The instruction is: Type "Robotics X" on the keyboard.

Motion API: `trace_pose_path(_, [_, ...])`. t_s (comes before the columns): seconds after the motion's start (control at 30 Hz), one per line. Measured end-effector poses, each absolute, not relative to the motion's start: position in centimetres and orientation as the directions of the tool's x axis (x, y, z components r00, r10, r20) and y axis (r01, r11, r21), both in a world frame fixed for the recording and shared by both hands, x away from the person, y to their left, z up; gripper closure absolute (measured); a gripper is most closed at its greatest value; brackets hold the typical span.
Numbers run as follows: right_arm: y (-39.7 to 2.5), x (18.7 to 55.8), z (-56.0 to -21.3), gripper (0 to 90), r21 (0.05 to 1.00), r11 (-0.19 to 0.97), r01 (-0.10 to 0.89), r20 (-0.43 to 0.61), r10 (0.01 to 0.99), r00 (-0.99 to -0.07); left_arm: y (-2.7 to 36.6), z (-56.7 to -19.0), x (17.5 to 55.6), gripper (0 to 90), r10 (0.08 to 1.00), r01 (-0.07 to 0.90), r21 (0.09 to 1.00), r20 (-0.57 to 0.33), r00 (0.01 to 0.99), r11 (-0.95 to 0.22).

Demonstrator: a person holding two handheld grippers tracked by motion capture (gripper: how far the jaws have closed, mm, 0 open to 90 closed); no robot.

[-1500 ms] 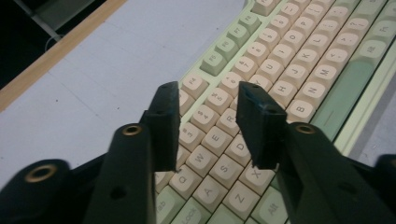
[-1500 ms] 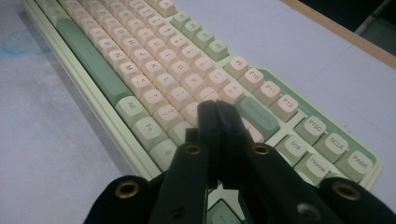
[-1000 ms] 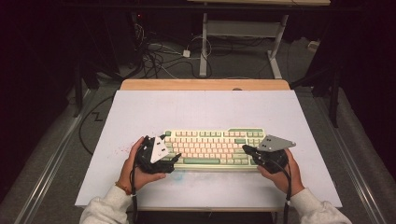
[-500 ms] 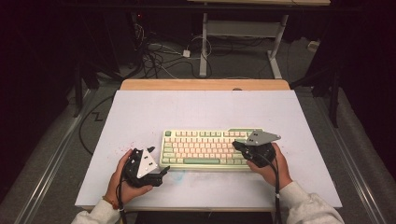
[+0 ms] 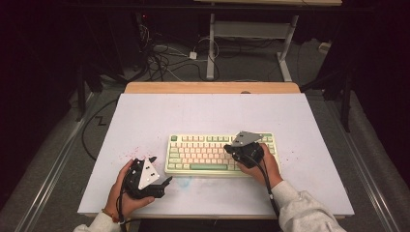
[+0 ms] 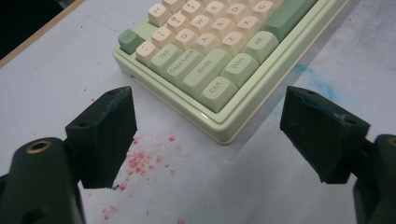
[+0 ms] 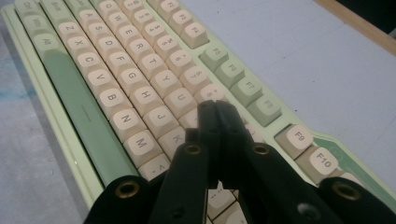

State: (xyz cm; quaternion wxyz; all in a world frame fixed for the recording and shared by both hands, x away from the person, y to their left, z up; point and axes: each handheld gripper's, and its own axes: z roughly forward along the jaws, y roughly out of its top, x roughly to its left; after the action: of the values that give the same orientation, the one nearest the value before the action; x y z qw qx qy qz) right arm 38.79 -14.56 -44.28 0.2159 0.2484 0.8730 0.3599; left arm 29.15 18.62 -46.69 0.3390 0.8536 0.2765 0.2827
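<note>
A pale green keyboard with cream keys lies flat on the white table, right of centre near the front. My left gripper is held off the keyboard's front-left corner, jaws open wide with nothing between them. In the left gripper view that gripper frames the keyboard's Ctrl corner, which lies ahead of the jaws and apart from them. My right gripper is over the right half of the keys and points left. In the right gripper view its jaws are shut, tip low over the keyboard near the I and K keys; contact cannot be told.
Red specks dot the table left of the keyboard. A faint blue smear marks the surface in front of it. A wooden strip edges the far side. Beyond it are floor cables and a white frame leg.
My left gripper has drawn back from the keyboard's left end toward the table's front. My right gripper has moved left from the keyboard's right end to over the keys.
</note>
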Motion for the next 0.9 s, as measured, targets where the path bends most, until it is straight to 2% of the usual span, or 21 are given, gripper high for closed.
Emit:
trace_pose_path(0.57, [-13.9,39.8,-45.2,90.0,0.679,0.666,0.31,-0.213,0.582,-0.784,18.6,-46.9,29.0,17.5,0.651,0.285,0.718,0.299,0.697,-0.635])
trace_pose_path(0.9, [-14.5,38.9,-43.9,90.0,0.731,0.622,0.28,-0.206,0.592,-0.779,18.5,-46.8,29.0,17.5,0.655,0.284,0.722,0.299,0.694,-0.631])
